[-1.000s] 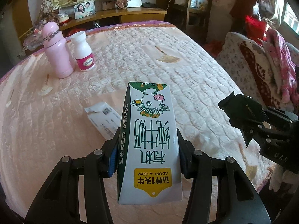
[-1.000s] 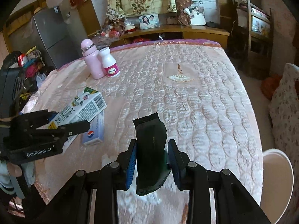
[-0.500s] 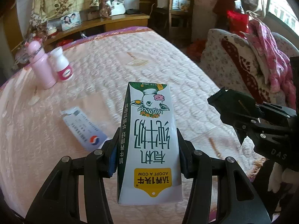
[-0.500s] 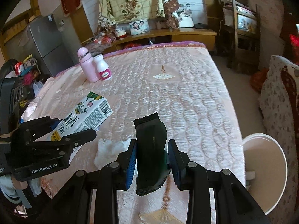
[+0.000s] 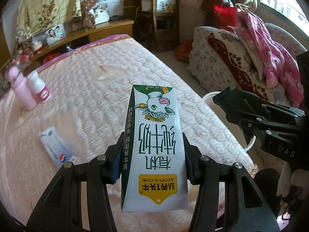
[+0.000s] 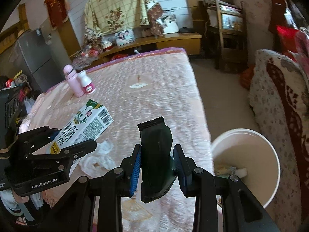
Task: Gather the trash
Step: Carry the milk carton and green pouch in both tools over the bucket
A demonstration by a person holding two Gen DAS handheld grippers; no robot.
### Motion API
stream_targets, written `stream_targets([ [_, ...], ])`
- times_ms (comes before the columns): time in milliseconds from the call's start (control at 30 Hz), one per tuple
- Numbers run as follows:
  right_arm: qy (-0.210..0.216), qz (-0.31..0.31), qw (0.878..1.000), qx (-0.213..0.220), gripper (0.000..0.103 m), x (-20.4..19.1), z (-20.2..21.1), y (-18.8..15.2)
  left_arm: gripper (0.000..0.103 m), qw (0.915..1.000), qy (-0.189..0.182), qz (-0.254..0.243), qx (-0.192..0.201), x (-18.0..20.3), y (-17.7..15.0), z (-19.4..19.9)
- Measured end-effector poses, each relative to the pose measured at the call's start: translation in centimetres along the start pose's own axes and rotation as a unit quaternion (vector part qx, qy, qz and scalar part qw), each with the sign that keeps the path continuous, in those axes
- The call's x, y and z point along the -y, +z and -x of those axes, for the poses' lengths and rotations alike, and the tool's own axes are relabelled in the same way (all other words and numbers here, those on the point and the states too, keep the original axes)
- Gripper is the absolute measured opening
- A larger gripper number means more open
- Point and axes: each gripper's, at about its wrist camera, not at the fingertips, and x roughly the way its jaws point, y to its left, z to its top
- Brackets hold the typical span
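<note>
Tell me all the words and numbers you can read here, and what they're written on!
"ADOPT A COW": yellow tag on the milk carton, upside down in the left gripper.
"200ml": carton's top edge, tiny.
"GenRobot.AI": left gripper body.
"DAS": right gripper body, cut off.
Chinese print on the carton: not transcribed.
Flat packet, white bottle label, dark wrapper: too blurred.

Your left tool [image 5: 152, 152] grips a milk carton [image 5: 154, 135] by both sides, holding it above the pink quilted table [image 5: 87, 89]. Left of the carton, a flat blue-and-white packet [image 5: 56, 147] lies on the table. Farther left and beyond it stand a pink bottle [image 5: 21, 89] and a white bottle [image 5: 38, 87], side by side. Right of the carton, your right tool [image 5: 239, 106] pinches a dark wrapper [image 5: 237, 100].
</note>
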Motion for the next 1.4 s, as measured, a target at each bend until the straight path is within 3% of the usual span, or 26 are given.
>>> stream_targets([
  [533,-0.034,-0.054,0.998,0.0,0.032,6.9,1.8,-2.2,0.05,0.999,-0.024,-0.038,-0.009,6.4,1.3,-2.4],
  [1400,-0.064,-0.108,0.992,-0.022,0.032,13.0,1.2,-5.2,0.05,0.9958,-0.062,-0.05,-0.045,12.2,2.2,-7.5],
])
